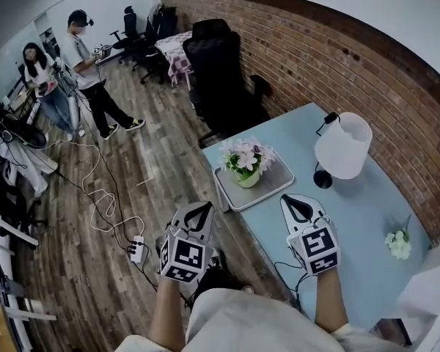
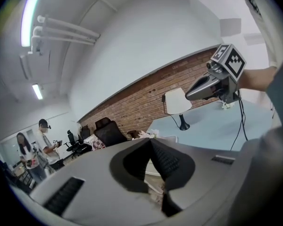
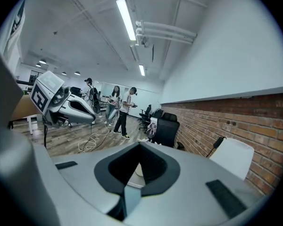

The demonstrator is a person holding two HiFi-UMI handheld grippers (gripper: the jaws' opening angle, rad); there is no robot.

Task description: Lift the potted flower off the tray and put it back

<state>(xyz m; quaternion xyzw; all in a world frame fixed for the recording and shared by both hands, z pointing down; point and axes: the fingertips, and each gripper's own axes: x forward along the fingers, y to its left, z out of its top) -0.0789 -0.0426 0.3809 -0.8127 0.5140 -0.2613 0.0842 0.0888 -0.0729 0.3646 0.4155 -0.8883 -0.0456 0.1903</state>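
Head view, left claw: the left claw is pressed together and holds nothing, raised over the wooden floor just off the table's near edge.
Head view, right claw: the right claw is likewise pressed together and empty, above the light blue table.
Head view, potted flower: the potted flower stands upright in the tray at the table's corner, beyond both claws and between their lines, touched by neither.
Head view, surroundings: a white lamp stands to the tray's right, a small white bouquet lies further right, and a black office chair sits beyond.
Head view, markings: a black-and-white square marker faces up on each claw's cube.
Left gripper view, claw: the jaw tips of the left claw meet with nothing between them.
Left gripper view, flower: the blooms peek just above the closed tips, well ahead; the right claw hangs at upper right, its marker showing.
Right gripper view, claw: the right claw has its tips together, empty.
Right gripper view, flower: hidden behind the jaws; the left claw shows at left.
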